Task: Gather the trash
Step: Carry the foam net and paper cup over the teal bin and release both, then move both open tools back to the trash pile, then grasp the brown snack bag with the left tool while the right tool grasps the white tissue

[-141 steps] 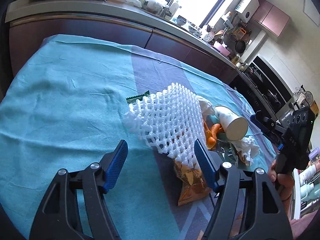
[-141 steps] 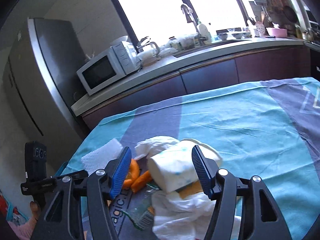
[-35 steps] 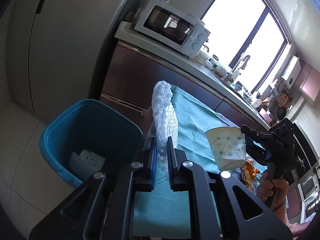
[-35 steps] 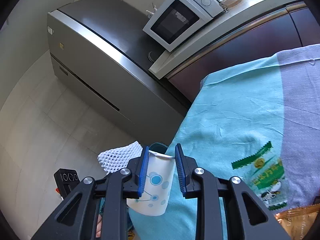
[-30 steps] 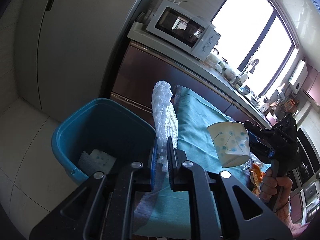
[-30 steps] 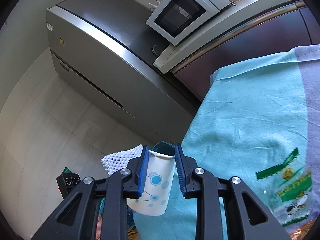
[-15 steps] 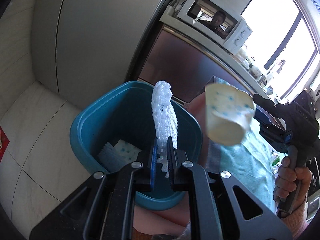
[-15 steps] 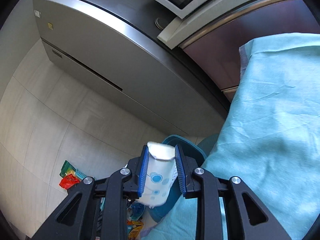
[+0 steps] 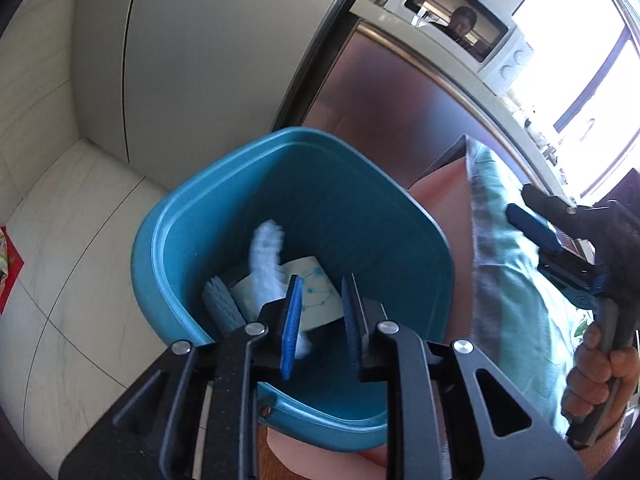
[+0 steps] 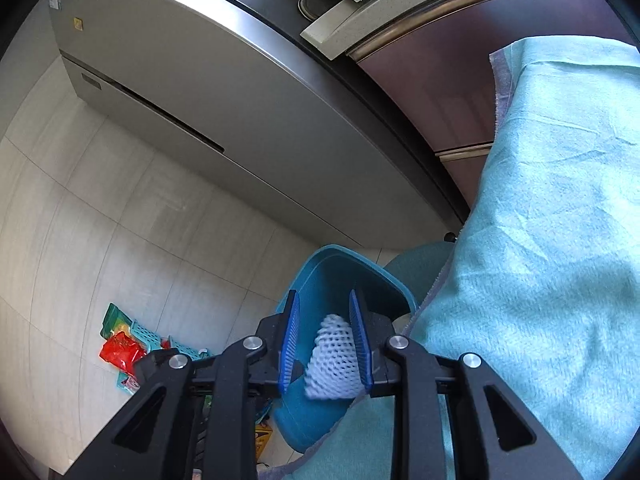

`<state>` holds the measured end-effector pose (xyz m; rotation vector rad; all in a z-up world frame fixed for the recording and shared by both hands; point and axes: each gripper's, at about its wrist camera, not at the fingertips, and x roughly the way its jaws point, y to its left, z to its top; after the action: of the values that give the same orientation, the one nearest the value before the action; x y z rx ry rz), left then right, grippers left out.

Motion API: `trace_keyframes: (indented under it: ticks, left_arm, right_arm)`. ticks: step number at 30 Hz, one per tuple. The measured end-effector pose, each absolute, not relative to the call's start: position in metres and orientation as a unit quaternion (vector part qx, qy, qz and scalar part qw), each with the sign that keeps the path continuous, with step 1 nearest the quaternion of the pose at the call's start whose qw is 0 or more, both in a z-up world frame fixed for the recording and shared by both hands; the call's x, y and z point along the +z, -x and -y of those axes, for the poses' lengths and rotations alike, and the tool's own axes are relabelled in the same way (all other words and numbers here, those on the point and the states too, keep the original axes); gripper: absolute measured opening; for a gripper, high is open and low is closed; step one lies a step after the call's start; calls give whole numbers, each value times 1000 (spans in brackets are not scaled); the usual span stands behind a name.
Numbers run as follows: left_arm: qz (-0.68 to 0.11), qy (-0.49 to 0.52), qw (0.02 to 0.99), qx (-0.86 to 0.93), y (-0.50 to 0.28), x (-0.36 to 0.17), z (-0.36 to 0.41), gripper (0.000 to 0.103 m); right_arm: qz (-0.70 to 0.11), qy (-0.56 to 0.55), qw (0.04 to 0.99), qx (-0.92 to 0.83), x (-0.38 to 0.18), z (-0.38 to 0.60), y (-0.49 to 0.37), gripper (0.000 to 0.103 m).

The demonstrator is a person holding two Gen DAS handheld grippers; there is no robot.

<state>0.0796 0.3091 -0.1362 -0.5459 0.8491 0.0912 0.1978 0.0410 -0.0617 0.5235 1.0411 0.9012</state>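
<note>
The teal trash bin stands on the floor beside the table. My left gripper hangs over its mouth with its jaws opening and nothing pressed between the pads. The white foam net is blurred, falling inside the bin. The dotted paper cup lies on the bin's bottom. My right gripper hovers above the bin with its jaws apart and empty; the foam net shows through the gap, down in the bin. In the left wrist view the right gripper sits at the right edge, held by a hand.
The teal tablecloth drops over the table edge right next to the bin. A steel fridge and brown cabinets stand behind. A red packet and teal baskets lie on the tiled floor. A pale ribbed piece rests in the bin.
My left jaws have parted and the foam net has dropped into the bin. The paper cup has left my right gripper and lies in the bin. Both grippers came lower over the bin.
</note>
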Motion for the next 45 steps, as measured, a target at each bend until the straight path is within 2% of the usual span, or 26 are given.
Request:
trace_keyframes:
  ticks: [10, 17, 20, 26, 35, 45]
  left_arm:
    - [-393, 248, 884, 53, -73, -129, -303, 27]
    - [-360, 211, 909, 7, -63, -92, -266, 40]
    - [-348, 196, 916, -35, -60, -75, -240, 46]
    - [-358, 154, 908, -153, -63, -63, -158, 47]
    - [-379, 101, 871, -295, -60, -57, -48, 58]
    - [-420, 80, 833, -350, -62, -72, 16, 61]
  right_arm:
    - [-446, -206, 761, 424, -39, -22, -176, 36]
    - [-406, -173, 792, 422, -11, 19, -148, 47]
    - [-385, -166, 809, 412, -2, 44, -134, 49]
    - [-356, -159, 845, 366, 5, 109, -102, 52]
    - [-325, -172, 905, 215, 6, 233, -42, 60]
    - [-317, -210, 923, 55, -16, 352, 16, 67]
